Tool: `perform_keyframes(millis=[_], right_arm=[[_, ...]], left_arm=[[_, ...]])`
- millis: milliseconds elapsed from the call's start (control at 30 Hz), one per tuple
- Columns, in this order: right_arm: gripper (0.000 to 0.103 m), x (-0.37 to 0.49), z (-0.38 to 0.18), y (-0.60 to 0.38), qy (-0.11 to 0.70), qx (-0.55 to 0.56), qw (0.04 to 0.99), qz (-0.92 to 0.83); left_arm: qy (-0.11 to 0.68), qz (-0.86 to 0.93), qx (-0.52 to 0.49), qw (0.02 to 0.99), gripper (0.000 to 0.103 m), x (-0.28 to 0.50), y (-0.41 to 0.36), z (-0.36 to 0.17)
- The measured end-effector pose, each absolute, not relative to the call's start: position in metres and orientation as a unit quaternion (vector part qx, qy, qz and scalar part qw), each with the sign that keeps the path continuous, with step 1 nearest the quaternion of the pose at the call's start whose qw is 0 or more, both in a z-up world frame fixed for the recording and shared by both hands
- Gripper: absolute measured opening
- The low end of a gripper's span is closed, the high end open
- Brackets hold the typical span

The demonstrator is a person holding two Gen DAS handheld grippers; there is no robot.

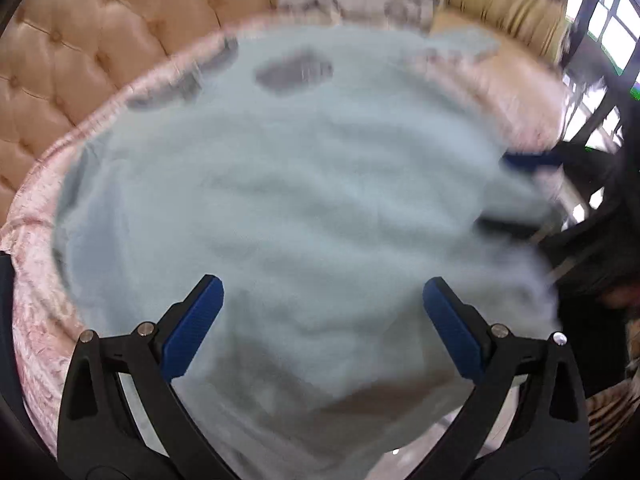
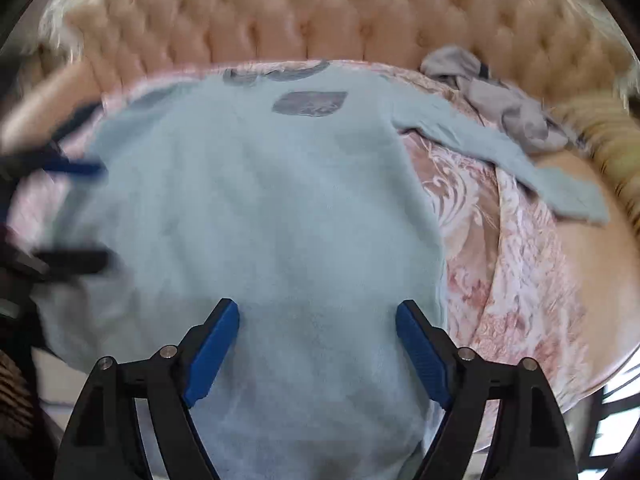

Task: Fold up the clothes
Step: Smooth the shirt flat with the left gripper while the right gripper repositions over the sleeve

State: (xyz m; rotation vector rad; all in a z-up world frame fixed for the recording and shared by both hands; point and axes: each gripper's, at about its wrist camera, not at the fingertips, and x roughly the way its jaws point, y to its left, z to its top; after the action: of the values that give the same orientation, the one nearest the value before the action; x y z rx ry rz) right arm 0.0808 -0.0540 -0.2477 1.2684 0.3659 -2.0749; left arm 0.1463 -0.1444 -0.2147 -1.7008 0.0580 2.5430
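Through your left wrist camera, the fluffy pale-blue long-sleeved sweater (image 1: 304, 200) lies spread front-up over the pink floral-patterned cover (image 1: 36, 288) of the seat, its grey chest patch (image 1: 294, 72) at the far end towards the tufted peach leather backrest (image 1: 100, 40). Your left gripper (image 1: 322, 332) stands wide open above the sweater's near hem with nothing between its blue pads (image 1: 194, 328); that spread suits taking a thick bunch of fleece. At the sweater's right edge the other gripper shows as a blurred blue and black shape, so it is likely moving. The whole view is smeared, and you cannot tell from here whether the hem hangs over the seat's front.

Through your right wrist camera, the sweater (image 2: 260, 208) is sharper: body flat, the patch (image 2: 310, 103) near the backrest (image 2: 320, 12), and one sleeve (image 2: 500, 156) stretched out away from the body across the cover (image 2: 500, 264). Beyond that sleeve, against the backrest, sits a crumpled grey garment (image 2: 504, 100), probably kept aside. Your right gripper (image 2: 318, 354) is also fully open and empty, poised over the near hem. Laid out flat like this, the sweater is ready for a fold, and no fold shows on the visible side. The blurred left gripper (image 2: 76, 216) sits at the sweater's far left edge.
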Motion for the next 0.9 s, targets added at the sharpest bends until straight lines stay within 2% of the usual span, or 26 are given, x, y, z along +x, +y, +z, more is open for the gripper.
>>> perform_keyframes(millis=[200, 300, 433, 500, 600, 800, 900], right_arm=[[0.082, 0.014, -0.205, -0.055, 0.085, 0.46, 0.31, -0.828], [0.082, -0.03, -0.222, -0.081, 0.113, 0.482, 0.291, -0.818], [0.082, -0.089, -0.25, -0.118, 0.156, 0.515, 0.265, -0.8], [0.085, -0.119, -0.263, -0.136, 0.177, 0.531, 0.252, -0.789], [0.1, -0.143, -0.273, -0.127, 0.148, 0.544, 0.27, -0.78], [0.101, -0.146, -0.248, -0.117, 0.108, 0.523, 0.285, -0.796], [0.103, -0.153, -0.265, -0.116, 0.137, 0.537, 0.274, -0.786]], left_arm=[[0.064, 0.83, -0.552, 0.041, 0.102, 0.162, -0.132, -0.218], [0.097, 0.847, -0.522, 0.03, 0.102, 0.169, -0.12, -0.205], [0.161, 0.831, -0.531, 0.045, 0.103, 0.176, -0.098, -0.218], [0.149, 0.836, -0.526, 0.05, 0.103, 0.182, -0.104, -0.22], [0.104, 0.832, -0.541, 0.064, 0.103, 0.182, -0.121, -0.223], [0.104, 0.832, -0.539, 0.078, 0.103, 0.183, -0.127, -0.225], [0.102, 0.83, -0.543, 0.078, 0.103, 0.181, -0.13, -0.222]])
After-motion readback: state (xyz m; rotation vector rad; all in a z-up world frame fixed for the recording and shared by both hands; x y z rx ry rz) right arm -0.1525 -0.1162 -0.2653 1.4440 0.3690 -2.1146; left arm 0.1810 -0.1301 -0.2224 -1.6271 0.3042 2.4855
